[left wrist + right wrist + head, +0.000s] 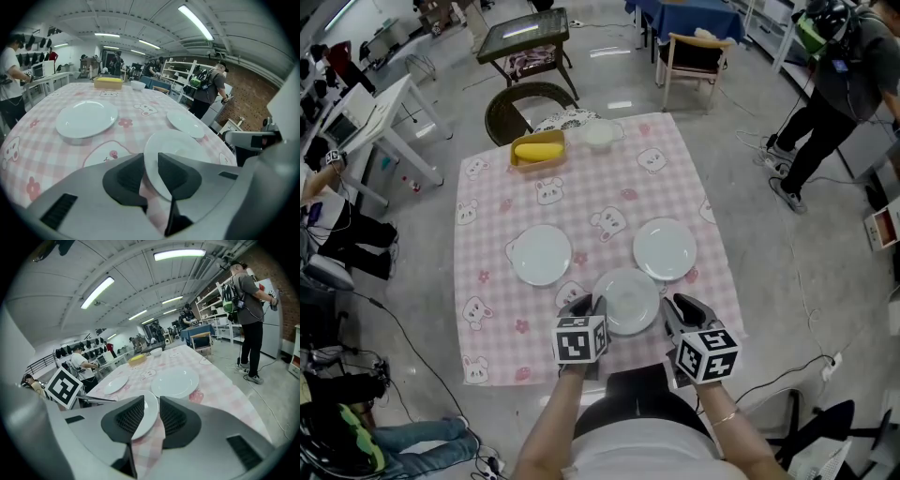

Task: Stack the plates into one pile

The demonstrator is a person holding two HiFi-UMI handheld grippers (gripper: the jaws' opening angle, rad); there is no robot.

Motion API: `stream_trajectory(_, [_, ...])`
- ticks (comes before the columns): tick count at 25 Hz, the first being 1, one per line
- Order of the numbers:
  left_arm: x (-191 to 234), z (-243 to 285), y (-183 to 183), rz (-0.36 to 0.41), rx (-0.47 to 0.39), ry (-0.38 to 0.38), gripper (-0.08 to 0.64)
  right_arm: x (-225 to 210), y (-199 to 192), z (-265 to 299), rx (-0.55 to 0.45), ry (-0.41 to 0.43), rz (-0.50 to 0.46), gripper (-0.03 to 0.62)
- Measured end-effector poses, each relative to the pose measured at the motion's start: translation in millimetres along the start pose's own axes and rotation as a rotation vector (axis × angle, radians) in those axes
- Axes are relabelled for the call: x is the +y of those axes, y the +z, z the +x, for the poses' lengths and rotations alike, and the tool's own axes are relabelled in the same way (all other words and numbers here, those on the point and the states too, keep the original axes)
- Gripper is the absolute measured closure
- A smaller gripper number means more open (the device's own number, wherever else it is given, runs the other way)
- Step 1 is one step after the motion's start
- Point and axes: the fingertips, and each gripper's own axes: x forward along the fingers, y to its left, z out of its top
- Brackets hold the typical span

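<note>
Three white plates lie on the pink checked tablecloth (581,187). The left plate (541,254) (86,118) and the right plate (665,249) (174,382) lie apart, further back. The near plate (626,300) (180,150) (150,401) sits by the table's front edge, between my two grippers. My left gripper (584,306) (151,171) has the plate's left rim between its pads, which press on it. My right gripper (675,307) (152,416) straddles the right rim, with a strip of cloth showing between rim and one pad.
A yellow tray (538,150) and a white bowl (598,134) stand at the table's far end, with a round dark chair (525,108) behind them. A person (834,84) stands to the far right. Desks and seated people line the left side.
</note>
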Motion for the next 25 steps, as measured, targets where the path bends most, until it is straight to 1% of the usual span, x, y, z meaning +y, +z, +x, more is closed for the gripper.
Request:
stream_trajectory(5, [0, -5, -1, -0.014, 0.004, 0.0, 0.449, 5, -14, 10, 0.095, 0.026, -0.019, 0.461])
stream_trajectory(9, [-1, -3, -1, -0.021, -0.002, 0.001, 0.451, 1, -24, 21, 0.167, 0.006, -0.048, 0.457])
stream_trajectory(13, [-1, -4, 0, -0.02, -0.003, -0.002, 0.452, -1, -37, 31, 0.261, -0.023, -0.088, 0.446])
stream_trajectory(16, [2, -5, -1, -0.024, 0.002, -0.007, 0.451, 1, -47, 40, 0.318, -0.031, -0.097, 0.443])
stream_trajectory(19, [2, -4, 0, -0.025, 0.002, -0.01, 0.452, 1, -49, 43, 0.343, -0.041, -0.094, 0.443])
stream_trajectory(24, [1, -4, -1, -0.025, 0.003, -0.011, 0.451, 3, -49, 44, 0.341, -0.06, -0.081, 0.447])
stream_trajectory(25, [1, -4, 0, -0.023, 0.003, -0.01, 0.451, 3, -49, 44, 0.339, -0.061, -0.075, 0.471])
